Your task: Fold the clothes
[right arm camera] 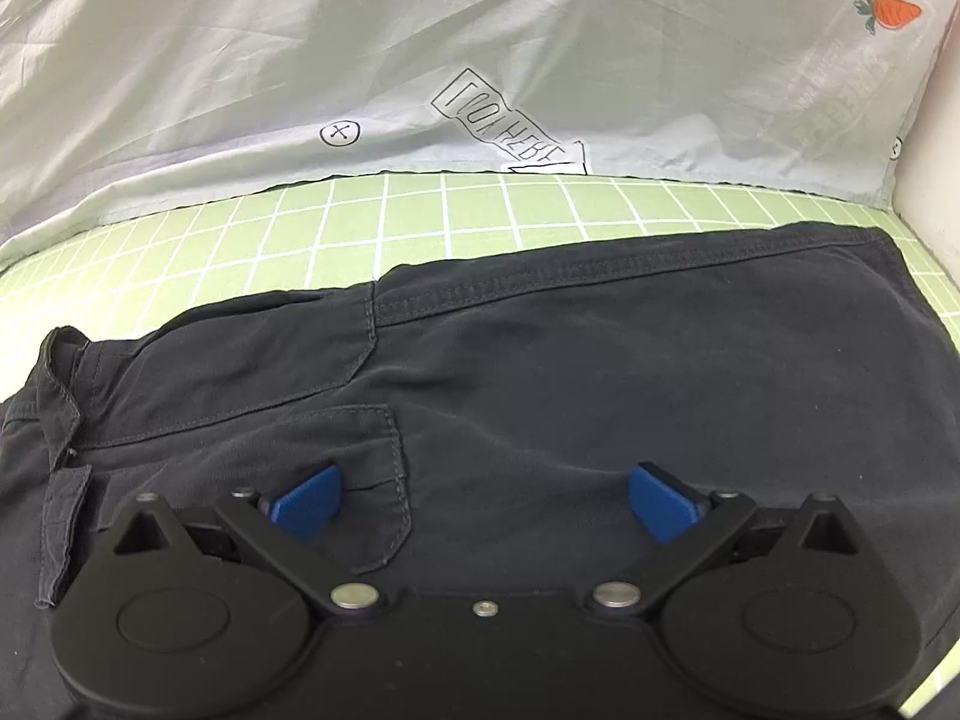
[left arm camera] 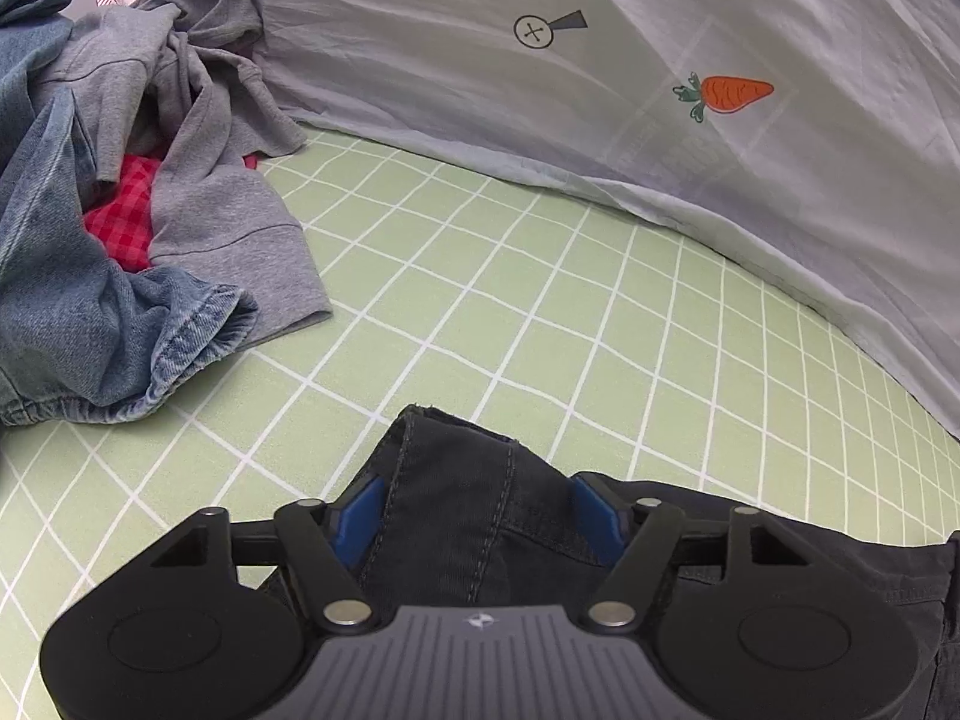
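Dark navy trousers (right arm camera: 540, 360) lie folded flat on the green checked sheet (right arm camera: 420, 210). In the left wrist view a bunched corner of the trousers (left arm camera: 474, 480) sits between the blue pads of my left gripper (left arm camera: 477, 510), whose jaws stand partly apart around the cloth. My right gripper (right arm camera: 483, 498) is wide open just above the trousers, near a pocket flap (right arm camera: 372, 456), holding nothing.
A heap of clothes lies at the left: blue jeans (left arm camera: 90, 312), a grey sweatshirt (left arm camera: 198, 168) and a red checked garment (left arm camera: 123, 210). A pale quilt with a carrot print (left arm camera: 729, 93) bounds the far side. A white wall (right arm camera: 930, 150) stands at the right.
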A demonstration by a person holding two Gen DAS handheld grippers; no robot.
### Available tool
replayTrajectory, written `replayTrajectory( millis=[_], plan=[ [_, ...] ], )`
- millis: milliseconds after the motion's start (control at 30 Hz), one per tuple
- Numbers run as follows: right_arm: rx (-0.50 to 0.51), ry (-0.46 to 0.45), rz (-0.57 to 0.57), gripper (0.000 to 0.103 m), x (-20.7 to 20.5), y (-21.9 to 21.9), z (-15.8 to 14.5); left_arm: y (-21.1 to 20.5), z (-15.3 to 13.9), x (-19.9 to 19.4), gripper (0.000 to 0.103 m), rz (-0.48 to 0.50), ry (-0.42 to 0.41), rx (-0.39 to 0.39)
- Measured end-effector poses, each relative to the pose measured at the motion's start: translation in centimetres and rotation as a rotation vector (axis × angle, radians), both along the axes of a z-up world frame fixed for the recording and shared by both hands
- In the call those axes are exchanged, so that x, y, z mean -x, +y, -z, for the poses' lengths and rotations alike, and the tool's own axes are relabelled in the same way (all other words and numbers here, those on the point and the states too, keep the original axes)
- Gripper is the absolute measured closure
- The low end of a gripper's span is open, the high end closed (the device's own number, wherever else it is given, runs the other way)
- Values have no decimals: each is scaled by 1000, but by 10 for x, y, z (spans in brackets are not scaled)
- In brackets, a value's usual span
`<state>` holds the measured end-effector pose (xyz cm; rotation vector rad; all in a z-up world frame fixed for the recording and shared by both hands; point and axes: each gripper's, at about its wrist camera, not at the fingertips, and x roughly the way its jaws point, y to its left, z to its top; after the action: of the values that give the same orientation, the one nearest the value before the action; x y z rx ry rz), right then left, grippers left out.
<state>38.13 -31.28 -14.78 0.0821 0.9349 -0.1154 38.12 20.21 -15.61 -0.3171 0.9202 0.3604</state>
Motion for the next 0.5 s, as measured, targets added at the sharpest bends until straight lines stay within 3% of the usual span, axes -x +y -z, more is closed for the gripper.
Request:
replayTrajectory(
  millis=[33,200,500],
  plan=[
    [2,-3,-6,0,0,0,1,1,4,-1,61,-9,2,-1],
    [14,-28,14,0,-17,3,8,3,5,3,81,37,-30,-8],
    [13,-34,-63,0,-71,16,21,16,8,-5,84,-15,-51,-18]
  ],
)
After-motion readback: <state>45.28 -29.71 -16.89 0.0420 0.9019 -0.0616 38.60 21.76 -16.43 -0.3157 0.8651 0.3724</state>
